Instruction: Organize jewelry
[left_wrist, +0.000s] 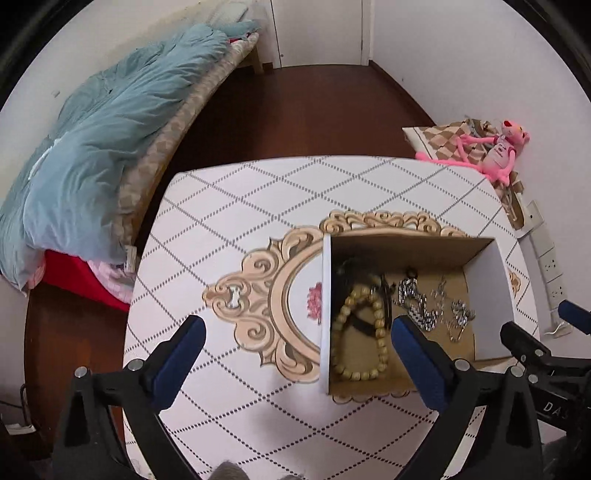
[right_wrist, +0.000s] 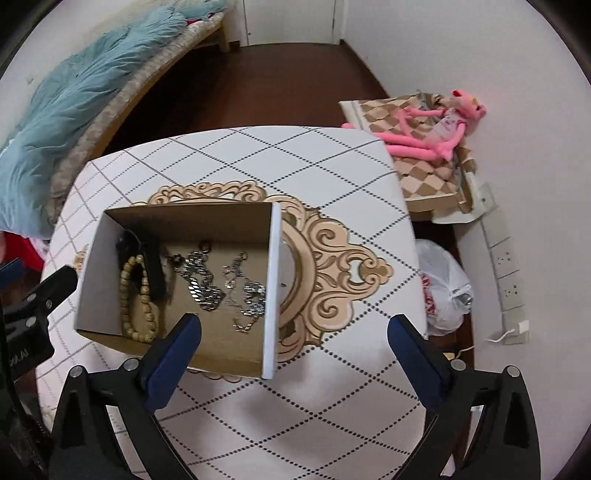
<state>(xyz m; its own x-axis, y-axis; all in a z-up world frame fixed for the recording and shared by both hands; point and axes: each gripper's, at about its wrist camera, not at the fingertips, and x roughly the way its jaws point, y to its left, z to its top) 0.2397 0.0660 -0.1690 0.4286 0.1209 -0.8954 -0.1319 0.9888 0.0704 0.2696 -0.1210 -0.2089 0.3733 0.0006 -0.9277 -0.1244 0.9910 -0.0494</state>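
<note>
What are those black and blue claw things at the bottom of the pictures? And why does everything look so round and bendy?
Those claws are grippers, a bit like big tongs. A person holds one in each hand. Each has a small camera that looks out along its two fingers, and its lens bends the room into a round shape.

One picture comes from the left gripper, the other from the right gripper. Both are wide open and hold nothing.

Below them is a table with a diamond pattern. On it stands an open cardboard box. Inside lie a bead bracelet, something black that I cannot make out, and silver chains. A pink toy lies past the table.
</note>
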